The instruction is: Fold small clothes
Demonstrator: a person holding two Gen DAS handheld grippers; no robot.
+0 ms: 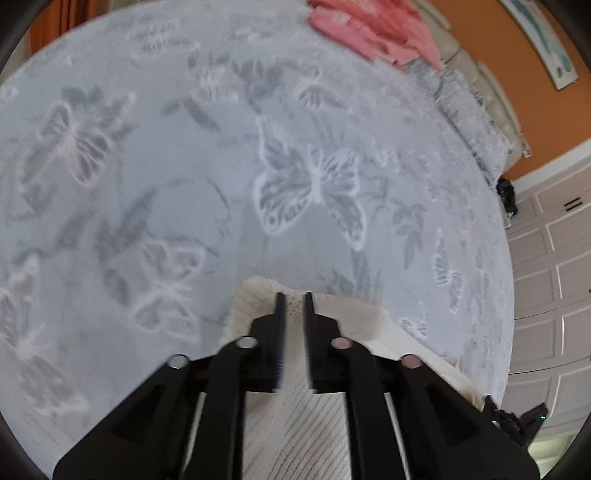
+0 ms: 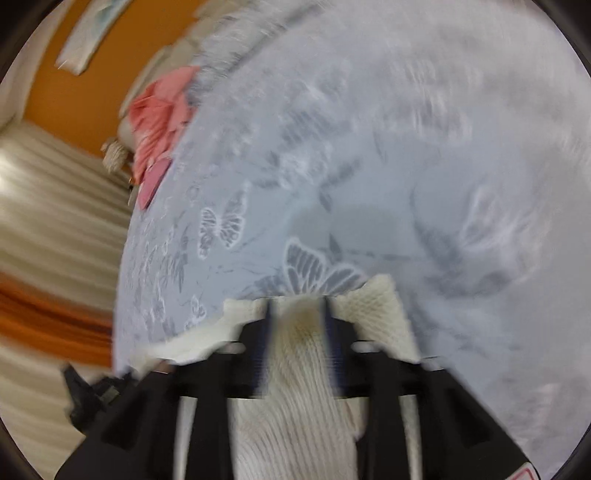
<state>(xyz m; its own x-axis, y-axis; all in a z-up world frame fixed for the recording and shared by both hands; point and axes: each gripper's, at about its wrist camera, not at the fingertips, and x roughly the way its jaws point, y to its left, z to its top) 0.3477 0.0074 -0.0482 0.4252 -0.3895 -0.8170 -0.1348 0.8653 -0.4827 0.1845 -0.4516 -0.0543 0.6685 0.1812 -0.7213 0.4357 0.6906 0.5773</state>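
Observation:
A cream knitted garment (image 1: 295, 417) hangs from my left gripper (image 1: 293, 306), whose jaws are shut on its edge, above a bed with a pale blue butterfly-print cover (image 1: 184, 166). In the right wrist view my right gripper (image 2: 297, 314) is shut on another part of the same cream knit garment (image 2: 303, 406), with a bunch of fabric between the jaws. A corner of the knit (image 2: 380, 299) sticks out to the right. This view is blurred by motion.
A pile of pink clothes (image 1: 373, 29) lies at the far edge of the bed, and it also shows in the right wrist view (image 2: 162, 122). An orange wall (image 1: 535, 110) and white panelled cabinets (image 1: 554, 295) stand to the right. Cream curtains (image 2: 55, 221) hang on the left.

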